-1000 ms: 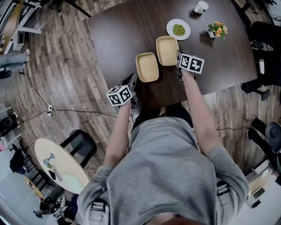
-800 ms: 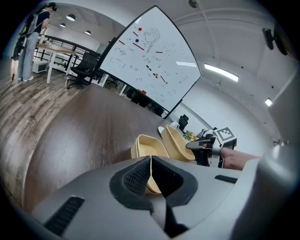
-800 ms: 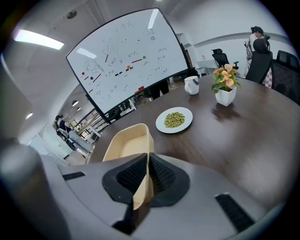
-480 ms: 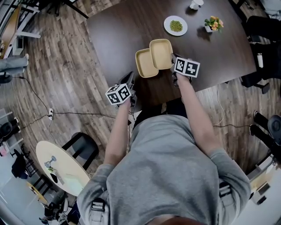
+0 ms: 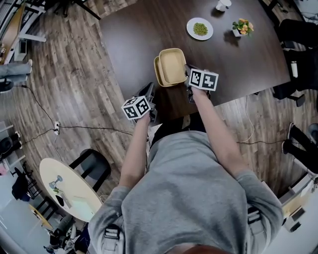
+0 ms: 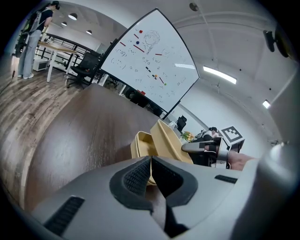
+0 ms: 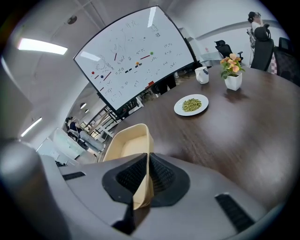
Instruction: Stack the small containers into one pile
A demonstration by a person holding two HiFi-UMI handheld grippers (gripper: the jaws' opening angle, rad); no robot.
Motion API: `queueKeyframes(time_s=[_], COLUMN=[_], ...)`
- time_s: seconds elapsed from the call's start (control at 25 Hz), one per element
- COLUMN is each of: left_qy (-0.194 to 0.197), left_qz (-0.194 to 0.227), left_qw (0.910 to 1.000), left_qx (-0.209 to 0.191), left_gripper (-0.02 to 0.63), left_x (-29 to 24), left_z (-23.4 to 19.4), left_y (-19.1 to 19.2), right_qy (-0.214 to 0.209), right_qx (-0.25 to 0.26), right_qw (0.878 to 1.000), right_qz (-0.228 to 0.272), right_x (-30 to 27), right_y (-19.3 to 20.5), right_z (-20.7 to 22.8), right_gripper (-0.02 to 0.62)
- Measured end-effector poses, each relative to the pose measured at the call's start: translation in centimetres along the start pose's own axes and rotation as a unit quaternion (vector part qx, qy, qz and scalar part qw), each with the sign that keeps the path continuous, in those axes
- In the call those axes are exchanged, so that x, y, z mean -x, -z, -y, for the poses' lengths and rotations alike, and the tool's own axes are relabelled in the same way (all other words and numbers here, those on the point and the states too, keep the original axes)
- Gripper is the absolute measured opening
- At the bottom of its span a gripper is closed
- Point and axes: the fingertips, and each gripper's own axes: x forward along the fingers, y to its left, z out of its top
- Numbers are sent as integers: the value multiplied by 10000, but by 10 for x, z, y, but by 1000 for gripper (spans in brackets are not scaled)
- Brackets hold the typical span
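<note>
Two shallow tan containers are on the dark table (image 5: 248, 54). My right gripper (image 5: 188, 74) is shut on the near rim of one container (image 5: 172, 65) and holds it tilted over the other container (image 5: 158, 74), overlapping most of it. The right gripper view shows the held container (image 7: 129, 145) with its wall pinched between the pads of the right gripper (image 7: 149, 176). My left gripper (image 5: 150, 94) hovers at the table's near edge, shut and empty. In its view the left gripper (image 6: 151, 161) sits short of the lower container (image 6: 139, 144) and the held container (image 6: 169, 140).
A white plate of green food (image 5: 200, 28) lies farther back, with a small flower pot (image 5: 240, 27) and a white cup (image 5: 222, 5) beyond it. Dark office chairs stand at the table's right. A round pale side table (image 5: 69, 186) is on the wooden floor at left.
My right gripper has carried its container leftward, from beside the other container to over it. The left gripper has stayed in place.
</note>
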Motion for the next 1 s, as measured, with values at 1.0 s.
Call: queueKeyframes(time_s=[1.0], left_qy=[-192], left_qz=[91], left_qw=[9996], left_qx=[167], left_gripper=[26], left_x=[18], left_z=[-23], left_y=[3], right_qy=[-172], right_qx=[-93], right_qw=[9995], right_qz=[-245], right_x=[-24], right_y=[29], right_z=[-25], right_gripper=[23])
